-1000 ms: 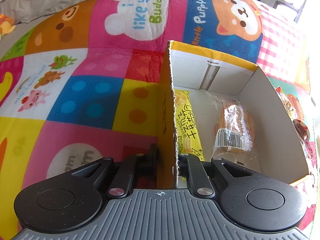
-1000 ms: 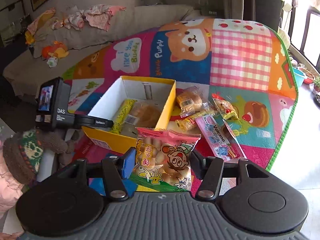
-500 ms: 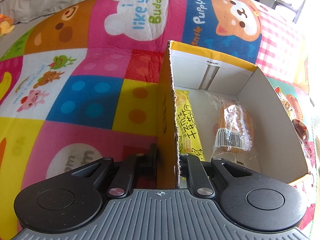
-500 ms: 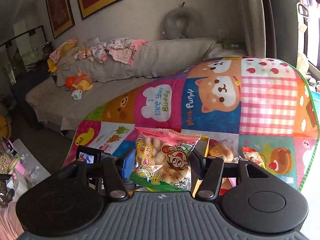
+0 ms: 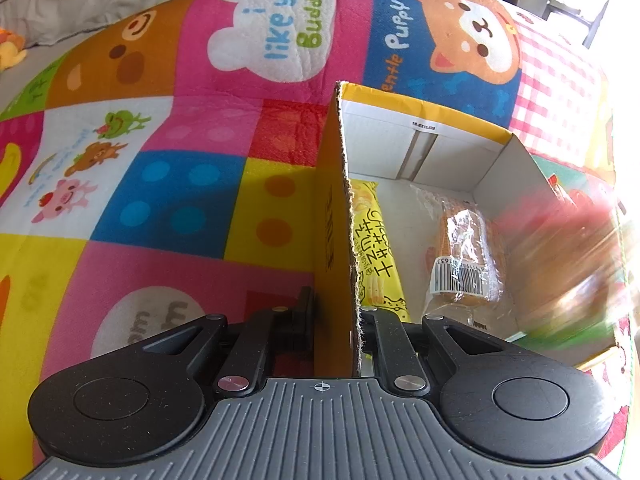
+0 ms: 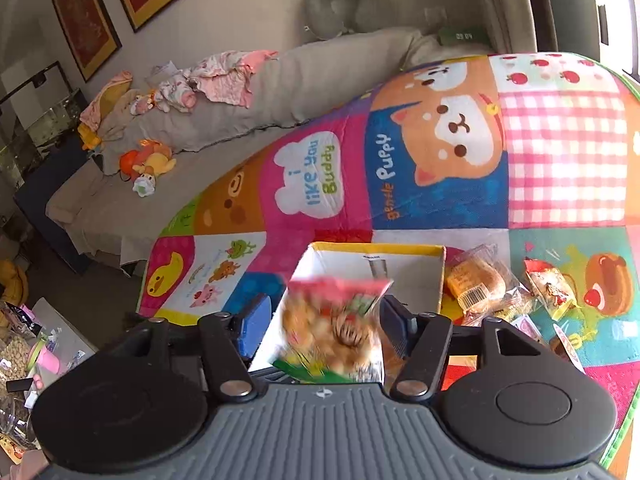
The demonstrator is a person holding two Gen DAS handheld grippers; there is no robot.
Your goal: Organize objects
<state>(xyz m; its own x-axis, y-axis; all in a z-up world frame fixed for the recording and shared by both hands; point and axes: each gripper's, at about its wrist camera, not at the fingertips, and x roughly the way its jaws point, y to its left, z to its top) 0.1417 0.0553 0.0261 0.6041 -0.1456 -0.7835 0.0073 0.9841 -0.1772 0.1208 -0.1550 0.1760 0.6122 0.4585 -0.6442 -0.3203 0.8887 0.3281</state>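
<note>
Moved since a second ago: right gripper (image 6: 325, 322), carried from short of the cardboard box (image 6: 400, 276) to just above its near end, with more of the sofa (image 6: 240, 128) and the wall behind it now in view. Has just been opening its jaws, with the snack bag (image 6: 334, 332) between them. Seems to have let the bag go, to judge by narrow gaps on both sides between the blue pads (image 6: 256, 318) and the pack, though hard to be sure through the blur. Catches the same bag in the left wrist view as a smear of pink, brown and green over the right side of the box.

Keeps the left gripper (image 5: 335, 314) where it was, pinched nearly closed on the box's left wall, one finger outside on the yellow face, the other inside. Leaves two things lying on the box floor as before: a long yellow stick packet (image 5: 376, 256) against the gripped wall and a clear-wrapped bun (image 5: 464, 256) with a barcode label beside it, the two apart.

Rests the box on a bright patchwork play mat (image 5: 160, 200). Finds more wrapped snacks loose on the mat just right of the box in the right wrist view: a second bun (image 6: 476, 284) in clear wrap and a small red packet (image 6: 550, 292). Farther back, pink clothes (image 6: 224, 80) and an orange plush toy (image 6: 148, 164) on the sofa.
</note>
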